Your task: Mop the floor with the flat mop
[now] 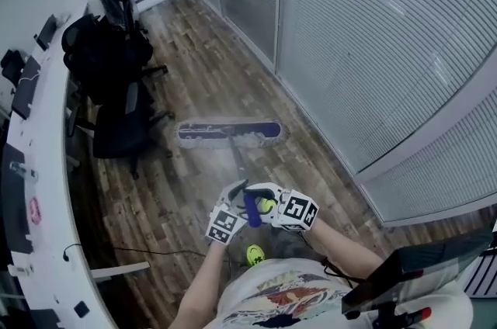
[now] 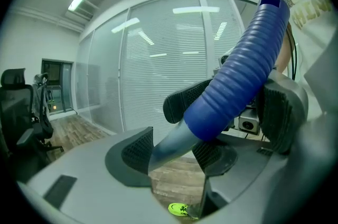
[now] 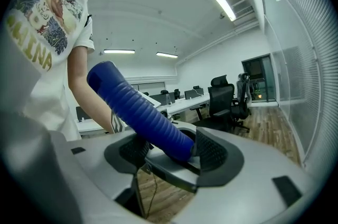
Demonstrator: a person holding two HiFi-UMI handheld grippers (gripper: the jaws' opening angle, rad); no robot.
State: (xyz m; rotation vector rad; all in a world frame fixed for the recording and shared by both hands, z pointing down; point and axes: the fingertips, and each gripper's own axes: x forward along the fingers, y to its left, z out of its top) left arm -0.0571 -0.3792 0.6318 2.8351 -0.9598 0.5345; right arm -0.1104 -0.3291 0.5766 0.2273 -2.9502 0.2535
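Observation:
The flat mop's head (image 1: 229, 132), purple with a grey fringe, lies flat on the wood floor ahead of me. Its pole (image 1: 239, 163) runs back to a blue ribbed grip (image 1: 251, 209) held between both grippers. My left gripper (image 1: 238, 194) is shut on the silver pole (image 2: 169, 146) just below the blue grip (image 2: 237, 70). My right gripper (image 1: 262, 205) is shut on the blue grip (image 3: 140, 109) higher up, its pads (image 3: 211, 151) pressed on either side. The two grippers sit close together, in front of my body.
Black office chairs (image 1: 109, 60) stand at the left beside a long curved white desk (image 1: 43, 188). A glass wall with blinds (image 1: 373, 48) runs along the right. A cable trails on the floor by the desk. My green shoe (image 1: 255, 254) is below the grippers.

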